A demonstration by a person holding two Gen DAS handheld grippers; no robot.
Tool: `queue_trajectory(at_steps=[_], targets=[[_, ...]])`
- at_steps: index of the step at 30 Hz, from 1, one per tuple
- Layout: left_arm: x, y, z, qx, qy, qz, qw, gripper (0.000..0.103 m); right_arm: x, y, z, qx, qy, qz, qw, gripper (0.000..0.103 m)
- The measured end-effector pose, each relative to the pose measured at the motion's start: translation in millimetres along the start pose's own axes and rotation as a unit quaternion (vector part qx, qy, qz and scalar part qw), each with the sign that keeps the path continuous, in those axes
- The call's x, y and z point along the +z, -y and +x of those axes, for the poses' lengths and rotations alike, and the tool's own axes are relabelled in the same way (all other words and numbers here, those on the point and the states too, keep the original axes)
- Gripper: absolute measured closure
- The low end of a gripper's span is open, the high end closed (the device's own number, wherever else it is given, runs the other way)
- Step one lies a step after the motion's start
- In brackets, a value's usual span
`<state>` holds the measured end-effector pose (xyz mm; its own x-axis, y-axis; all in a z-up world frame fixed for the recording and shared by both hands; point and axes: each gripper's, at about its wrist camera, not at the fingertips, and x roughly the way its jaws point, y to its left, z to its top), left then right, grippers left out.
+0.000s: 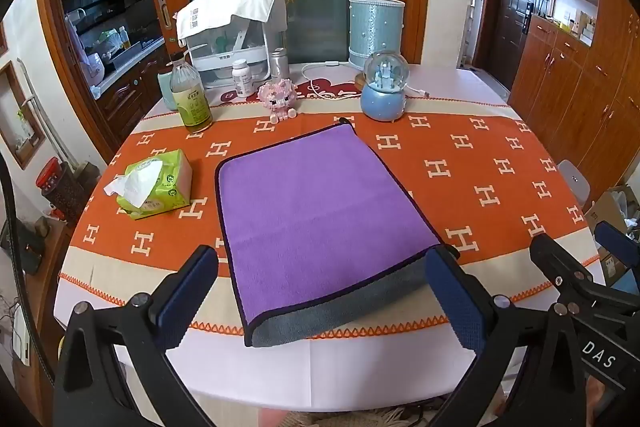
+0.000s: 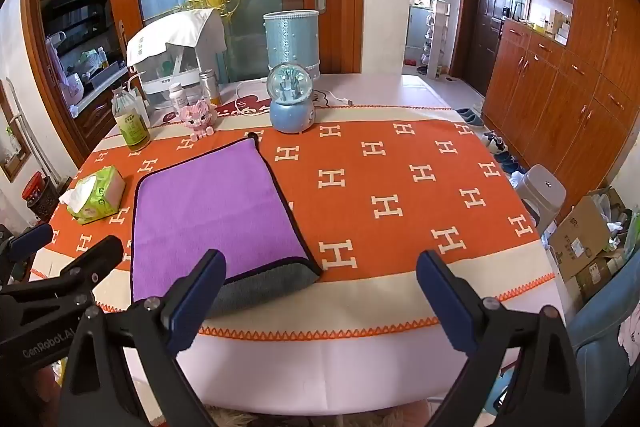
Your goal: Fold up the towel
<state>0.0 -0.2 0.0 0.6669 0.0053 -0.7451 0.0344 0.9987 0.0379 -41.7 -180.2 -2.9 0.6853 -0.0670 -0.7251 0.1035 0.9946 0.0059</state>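
Observation:
A purple towel (image 1: 316,207) with a dark border and a grey underside lies folded flat on the orange tablecloth (image 1: 480,179); a grey layer shows at its near edge. It also shows in the right wrist view (image 2: 212,211). My left gripper (image 1: 324,283) is open and empty, hovering over the towel's near edge, its fingers astride the towel's width. My right gripper (image 2: 320,287) is open and empty, to the right of the towel's near right corner, and it shows in the left wrist view (image 1: 580,259).
A green tissue pack (image 1: 156,183) lies left of the towel. Behind it stand a bottle (image 1: 191,95), a pink toy (image 1: 278,99), a blue snow globe (image 1: 383,87), a blue canister (image 1: 375,31) and a white rack (image 1: 236,31). A stool (image 2: 540,191) stands right of the table.

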Motion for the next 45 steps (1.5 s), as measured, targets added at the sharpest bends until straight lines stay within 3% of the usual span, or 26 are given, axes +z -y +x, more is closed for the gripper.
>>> queue_trajectory(at_steps=[45], targets=[[0.7,-3.9,3.4,-0.006,-0.004,-0.007,1.0000,0.001,4.2,-2.6,2.2,0.018,-0.006,0.009,1.000,0.006]])
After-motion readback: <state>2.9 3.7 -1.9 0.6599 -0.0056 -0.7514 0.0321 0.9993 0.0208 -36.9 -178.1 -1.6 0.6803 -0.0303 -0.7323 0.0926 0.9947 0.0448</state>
